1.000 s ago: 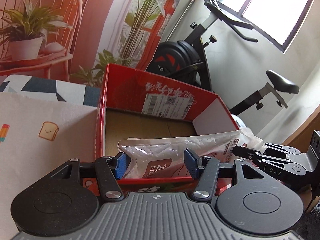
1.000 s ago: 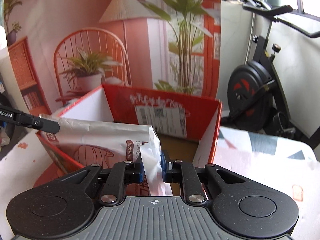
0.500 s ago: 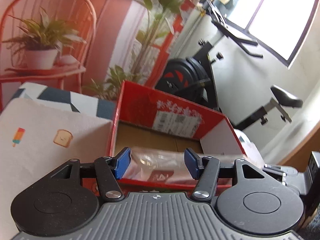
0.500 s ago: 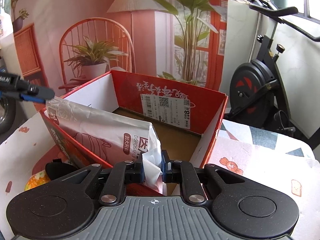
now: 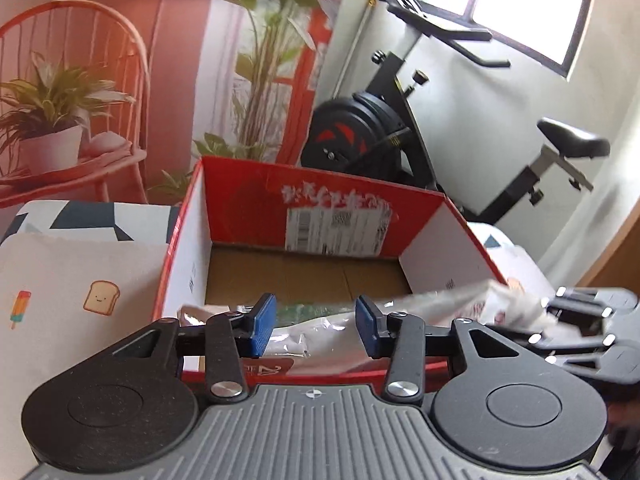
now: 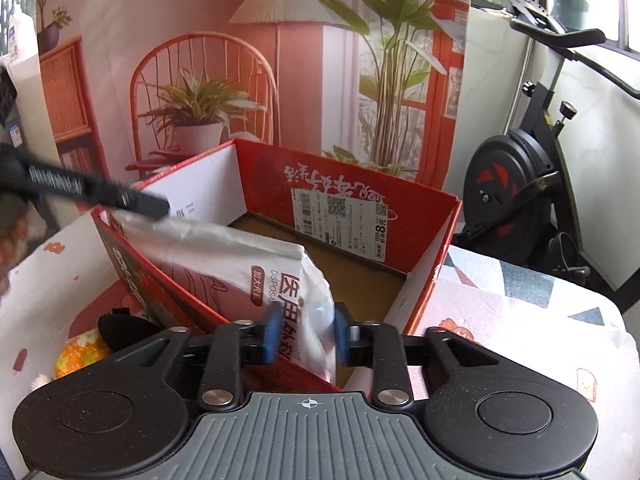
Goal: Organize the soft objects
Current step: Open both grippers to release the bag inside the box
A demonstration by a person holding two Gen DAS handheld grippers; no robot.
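Plastic everywhere at the near wall of the red box (image 5: 362, 200): the white pack (image 6: 240, 264), a soft bag with red print, lies slanted across that near edge, one end down inside the box, the other riding up over the rim.

Left tool (image 5: 316, 330) is spread wide, blue pads (image 5: 262, 324) well apart, nothing pinched between them; the crinkled end of the pack sits just beyond and below the gap. From the right wrist view, that same left tool (image 6: 148, 204) shows as a blurred black finger hovering at the pack's upper corner, and whether it touches is too blurred to tell.

Right tool (image 6: 306, 334) has its blue pads either side of the pack's lower corner, with the plastic bunched between them; the pads look parted a little, and whether they are pressing the film or merely flanking it cannot be told. In the left wrist view, the right tool (image 5: 576, 320) is a smear at the far right with white plastic at its tips.

The box floor is brown cardboard, a shipping label (image 6: 340, 220) on the far inner wall. The box stands on a tabletop (image 5: 72, 288) covered with a cloth printed with toast and ice lollies. A yellow-orange soft thing (image 6: 76, 354) lies outside the box, low left, beside something black. An exercise bike (image 6: 520, 188) stands behind.
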